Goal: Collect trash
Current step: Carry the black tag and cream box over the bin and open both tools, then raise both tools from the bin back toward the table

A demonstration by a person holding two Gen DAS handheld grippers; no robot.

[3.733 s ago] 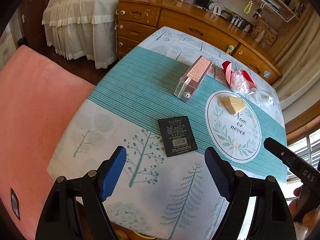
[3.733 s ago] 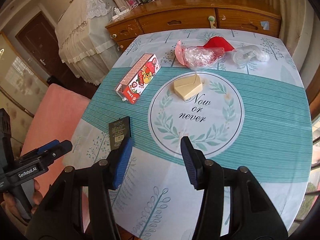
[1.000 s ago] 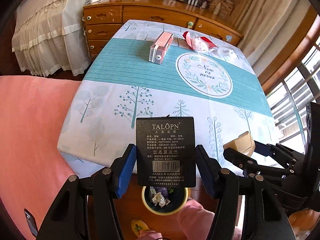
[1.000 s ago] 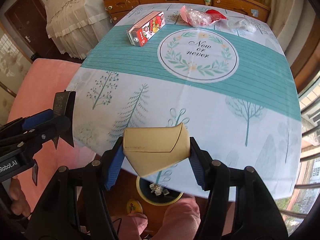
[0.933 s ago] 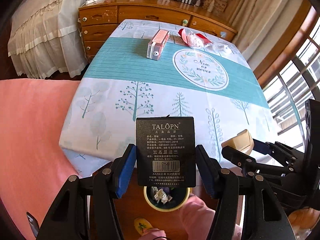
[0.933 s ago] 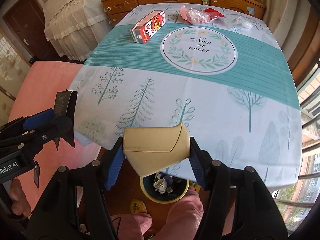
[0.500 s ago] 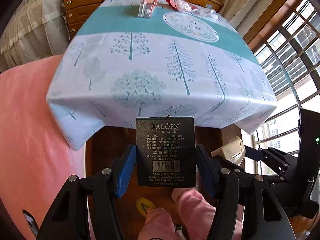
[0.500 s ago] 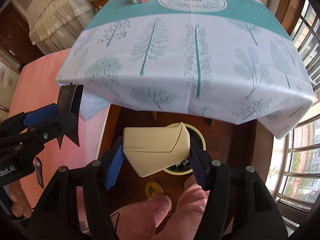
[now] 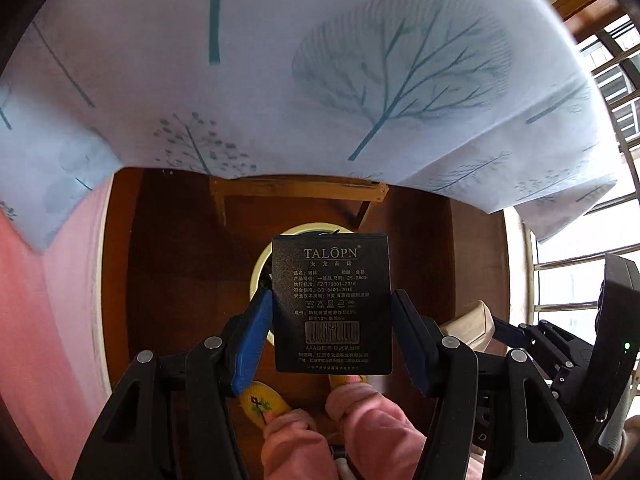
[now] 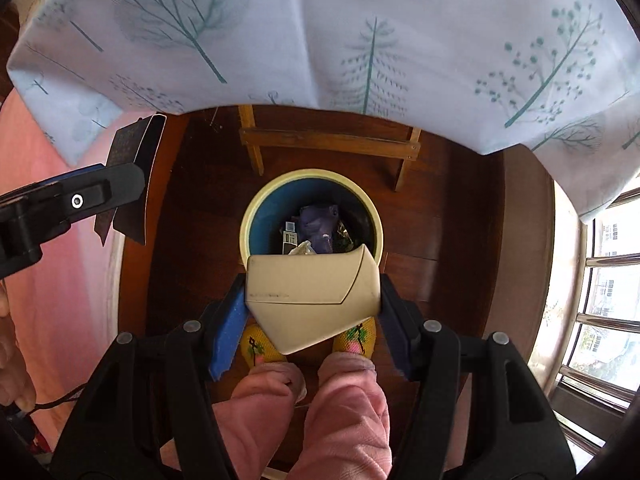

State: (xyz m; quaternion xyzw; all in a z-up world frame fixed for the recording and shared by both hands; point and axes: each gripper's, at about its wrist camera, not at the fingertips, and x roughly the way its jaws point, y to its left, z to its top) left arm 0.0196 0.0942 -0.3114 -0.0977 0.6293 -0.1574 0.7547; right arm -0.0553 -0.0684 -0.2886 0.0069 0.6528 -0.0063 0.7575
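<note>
Clamped between the blue pads of the left hand-held gripper (image 9: 331, 336) is one black card (image 9: 331, 304) printed "TALOPN", held flat-on over the near rim of the bin. One beige carton (image 10: 312, 296) is pinched by its two ends in the right hand-held gripper (image 10: 308, 320), pointed straight down. Two pink-trousered legs (image 10: 320, 416) and two yellow slippers (image 10: 256, 348) are seen beneath both loads. One round trash bin (image 10: 250, 216), cream-rimmed and blue-walled, stands on the dark wood floor (image 10: 440, 240) just beyond the feet; crumpled wrappers and a purple scrap (image 10: 316, 224) are seen inside. Open floor rings the bin. Farther off, the counter's tree-print cloth (image 10: 320, 20) hangs down, its hem just above a wooden rail (image 10: 328, 140).
</note>
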